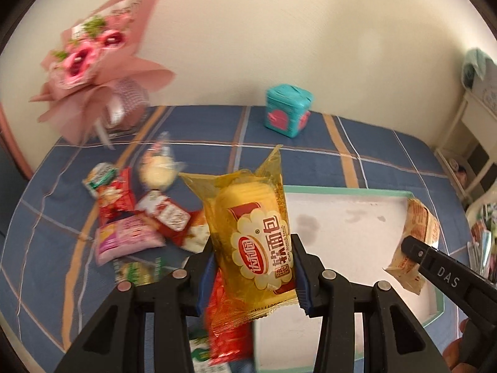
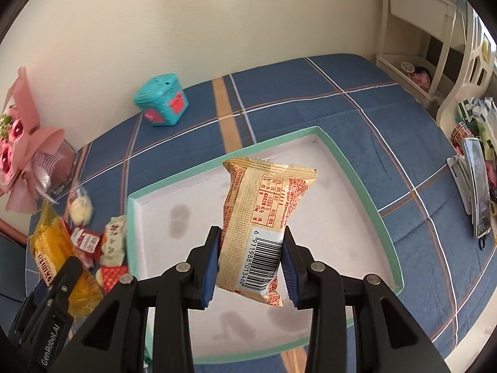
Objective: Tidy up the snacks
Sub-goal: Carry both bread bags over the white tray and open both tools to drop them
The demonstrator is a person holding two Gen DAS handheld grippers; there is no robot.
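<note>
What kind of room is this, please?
Probably a bedroom at home: the snacks lie on what looks like a bed under a blue plaid cover, pushed against a wall, with a pink bouquet at its edge and cream shelves beside it.

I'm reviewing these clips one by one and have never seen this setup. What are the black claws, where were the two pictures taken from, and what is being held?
No robot here: a person holds one hand-held gripper in each hand, with a camera on each looking along its fingers. The left gripper is shut on a yellow bread packet. The right gripper is shut on a tan snack packet above a green-rimmed shallow box. More snacks lie piled on the blue checked cloth, beside a teal tin and pink bouquet.
</note>
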